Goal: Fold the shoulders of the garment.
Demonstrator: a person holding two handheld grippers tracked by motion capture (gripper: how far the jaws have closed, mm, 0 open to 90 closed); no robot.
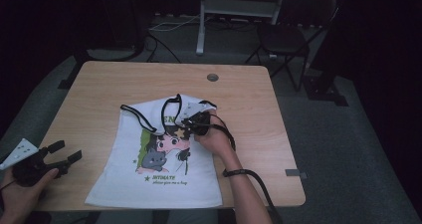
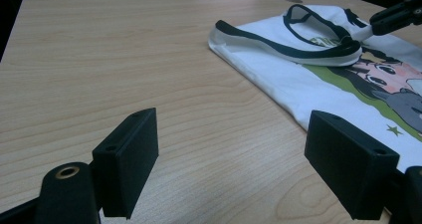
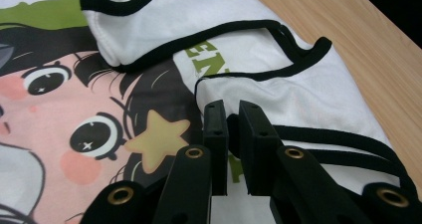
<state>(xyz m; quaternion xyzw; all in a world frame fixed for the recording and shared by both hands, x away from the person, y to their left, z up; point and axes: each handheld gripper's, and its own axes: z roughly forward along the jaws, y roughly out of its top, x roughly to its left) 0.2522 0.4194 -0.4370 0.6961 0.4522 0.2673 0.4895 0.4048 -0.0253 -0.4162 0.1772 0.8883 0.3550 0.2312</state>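
Now the right gripper (image 3: 231, 115) pinches the white top's (image 1: 149, 179) folded shoulder edge.

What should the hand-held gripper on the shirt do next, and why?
Probably lift and draw the pinched fold across the shirt. The right hand-held gripper has its jaws closed on the white, black-trimmed fabric near the shoulder, which is already folded inward. The left hand-held gripper waits open above bare table.
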